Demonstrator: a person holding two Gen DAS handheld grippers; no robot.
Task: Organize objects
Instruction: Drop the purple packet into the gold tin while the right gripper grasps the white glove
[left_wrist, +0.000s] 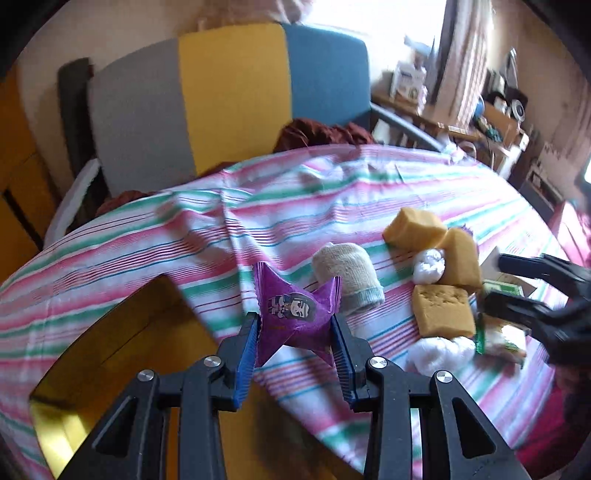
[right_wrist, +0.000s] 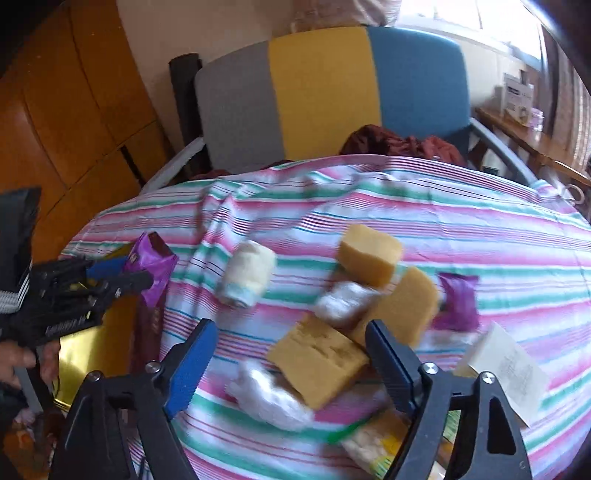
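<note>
My left gripper (left_wrist: 295, 321) is shut on a purple snack packet (left_wrist: 295, 314) and holds it just above the striped cloth; the right wrist view shows that gripper (right_wrist: 129, 275) with the packet (right_wrist: 151, 269) at the far left. My right gripper (right_wrist: 290, 326) stands open over a cluster of yellow sponges, the nearest sponge (right_wrist: 317, 358) lying below and between its fingers, with no pad pressing on it. In the left wrist view the right gripper (left_wrist: 493, 278) hangs beside that pile. A rolled sock (left_wrist: 347, 273) lies between packet and sponges. A second purple packet (right_wrist: 458, 299) sits behind the sponges.
White plastic wads (right_wrist: 269, 398), a green-edged snack bag (right_wrist: 373, 443) and a paper slip (right_wrist: 506, 373) lie around the sponges. A gold-lined box (right_wrist: 85, 350) stands at the table's left edge. A grey, yellow and blue chair (right_wrist: 325, 92) stands behind the table.
</note>
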